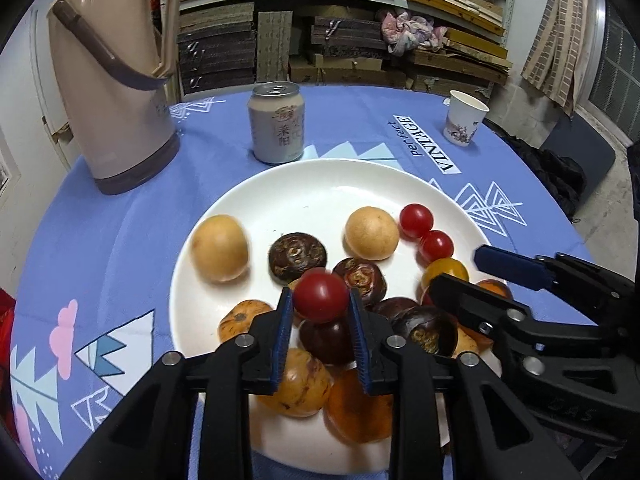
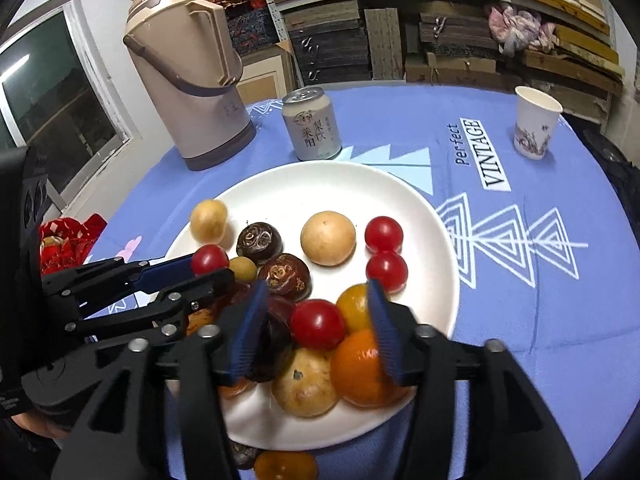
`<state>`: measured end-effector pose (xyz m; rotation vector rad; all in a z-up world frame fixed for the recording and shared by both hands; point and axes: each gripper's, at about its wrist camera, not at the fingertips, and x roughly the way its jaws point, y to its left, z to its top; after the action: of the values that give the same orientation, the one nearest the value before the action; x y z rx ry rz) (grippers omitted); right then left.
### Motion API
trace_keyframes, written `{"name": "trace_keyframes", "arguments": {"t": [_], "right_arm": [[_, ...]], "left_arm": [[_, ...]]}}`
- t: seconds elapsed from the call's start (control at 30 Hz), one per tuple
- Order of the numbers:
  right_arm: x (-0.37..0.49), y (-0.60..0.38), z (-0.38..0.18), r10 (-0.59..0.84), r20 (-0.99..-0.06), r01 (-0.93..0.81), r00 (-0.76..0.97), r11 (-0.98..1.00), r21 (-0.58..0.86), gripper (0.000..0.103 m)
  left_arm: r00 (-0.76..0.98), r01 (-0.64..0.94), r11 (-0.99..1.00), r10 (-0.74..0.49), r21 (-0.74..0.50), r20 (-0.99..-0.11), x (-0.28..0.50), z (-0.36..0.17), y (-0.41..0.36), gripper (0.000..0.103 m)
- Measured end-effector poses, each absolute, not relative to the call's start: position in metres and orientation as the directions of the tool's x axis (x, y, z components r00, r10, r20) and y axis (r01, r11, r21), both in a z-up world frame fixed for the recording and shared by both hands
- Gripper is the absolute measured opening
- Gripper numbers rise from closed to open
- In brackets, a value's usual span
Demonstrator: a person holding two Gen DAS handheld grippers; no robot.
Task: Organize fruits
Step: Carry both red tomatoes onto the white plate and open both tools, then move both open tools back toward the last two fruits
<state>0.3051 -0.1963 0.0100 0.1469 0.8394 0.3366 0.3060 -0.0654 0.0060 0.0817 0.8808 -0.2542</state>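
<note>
A white plate [image 1: 320, 200] [image 2: 320, 188] on the blue cloth holds tan round fruits, dark brown chestnut-like fruits, red cherry tomatoes and orange-yellow ones. My left gripper [image 1: 320, 294] [image 2: 212, 268] hovers over the near pile. A red tomato [image 1: 320, 296] [image 2: 208, 259] sits at its fingertips, and the blue pads look just clear of it. My right gripper [image 2: 316, 292] [image 1: 458, 270] stands open over the plate's near right side. Another red tomato [image 2: 318, 324] rests on the pile between its fingers with gaps on both sides. An orange fruit [image 2: 368, 368] lies by the right pad.
Behind the plate stand a beige thermos jug [image 1: 112, 92], a drink can [image 1: 276, 124] and a paper cup [image 1: 464, 120]. A red bag [image 2: 68, 244] sits at the table's left. One orange fruit [image 2: 284, 464] lies off the plate near the front edge. Shelves fill the background.
</note>
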Motion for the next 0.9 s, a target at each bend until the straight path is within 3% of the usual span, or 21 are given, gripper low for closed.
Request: {"name": "trace_keyframes", "arguments": {"t": [0.1, 0.43, 0.9], "right_arm": [[0.298, -0.198, 0.013, 0.352, -0.694, -0.238, 0.628, 0.936, 0.260, 0.058], [0.259, -0.206, 0.028, 0.346, -0.651, -0.234, 0.675, 0.938, 0.256, 0.068], [0.166, -0.214, 0.011, 0.311, -0.684, -0.292, 0.660, 0.945, 0.147, 0.073]], "left_arm": [[0.641, 0.236, 0.972, -0.163, -0.010, -0.750, 0.298, 0.012, -0.063, 0.049], [0.676, 0.240, 0.971, -0.160, 0.010, -0.719, 0.265, 0.027, -0.060, 0.071], [0.654, 0.236, 0.972, -0.176, -0.023, -0.736, 0.207, 0.008, -0.040, 0.074]]}}
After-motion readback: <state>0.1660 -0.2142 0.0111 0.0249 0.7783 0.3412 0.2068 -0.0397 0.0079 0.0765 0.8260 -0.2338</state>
